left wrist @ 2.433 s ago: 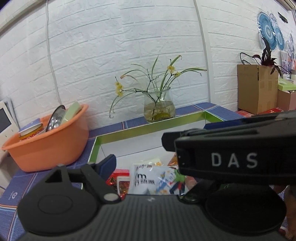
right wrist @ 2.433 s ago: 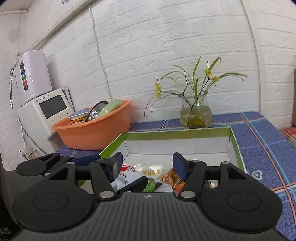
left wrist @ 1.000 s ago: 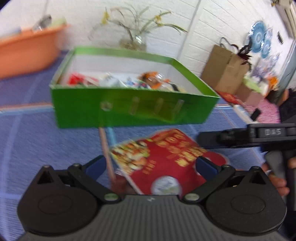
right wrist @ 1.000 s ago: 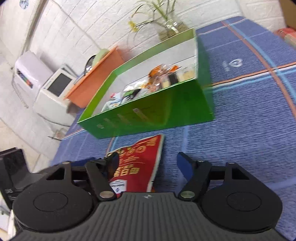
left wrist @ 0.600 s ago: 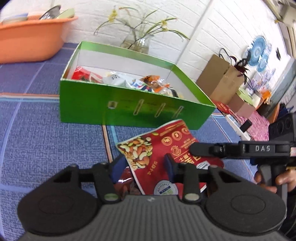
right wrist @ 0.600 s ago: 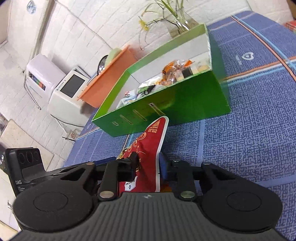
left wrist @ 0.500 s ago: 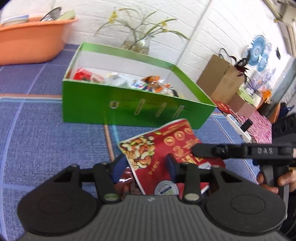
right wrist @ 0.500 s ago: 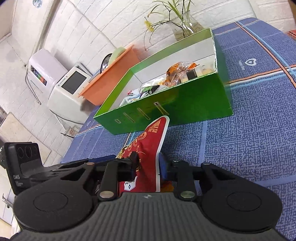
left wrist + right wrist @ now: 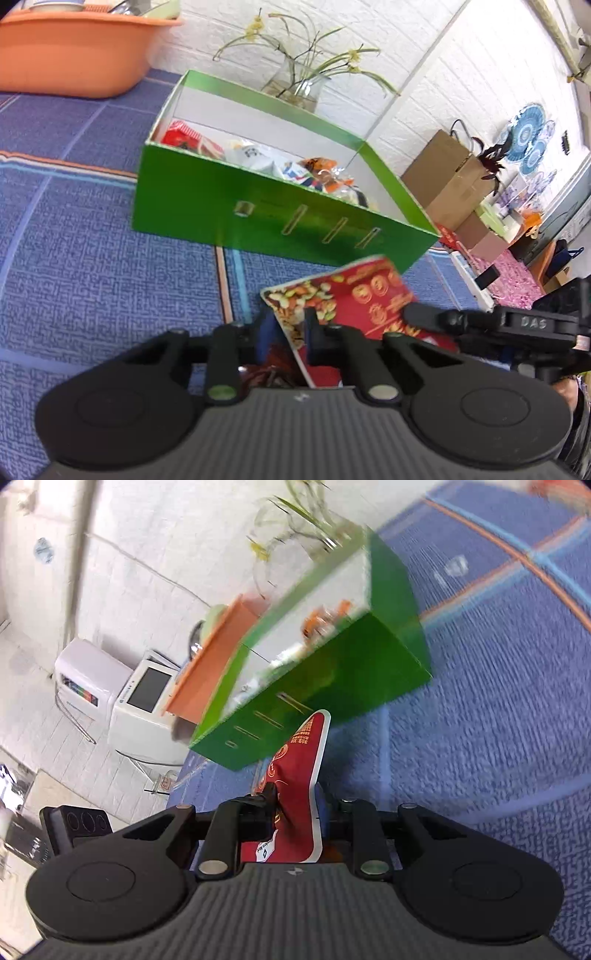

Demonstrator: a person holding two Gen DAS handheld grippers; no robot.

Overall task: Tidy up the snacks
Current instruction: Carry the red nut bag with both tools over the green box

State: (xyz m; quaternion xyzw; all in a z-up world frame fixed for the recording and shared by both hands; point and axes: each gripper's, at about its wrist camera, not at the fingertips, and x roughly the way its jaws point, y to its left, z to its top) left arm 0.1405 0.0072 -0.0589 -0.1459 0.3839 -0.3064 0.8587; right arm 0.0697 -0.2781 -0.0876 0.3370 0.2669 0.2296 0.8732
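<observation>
Here, with the green box (image 9: 280,221) as the landmark, the orange tub (image 9: 74,48) sits farthest left, behind the box's left back corner and apart from it, with a strip of blue cloth (image 9: 92,266) between them. Left of the box the cloth lies bare right up to the box's left wall, and it is bare again in front of the left half of the front wall, so that side gives free room. The box is open at the top; snack packets (image 9: 258,155) lie inside it below the rim, toward the front wall. Behind the box's back wall a glass vase (image 9: 299,86) with thin green stems stands close to it. In front of the box's right front corner is the red nut bag (image 9: 354,299), its far edge lifted to about the level of the box's lower front edge and just short of it. The left gripper (image 9: 286,332) is clamped thin on the bag's near left edge. The right gripper (image 9: 295,805) holds the bag's other side edge, its jaws closing on the pouch between them; from its view the bag stands on edge, tip pointing at the front wall of the box. Right of the box the cloth runs bare to the table's edge, and beyond that, well apart, stands a brown cardboard box (image 9: 450,177).
</observation>
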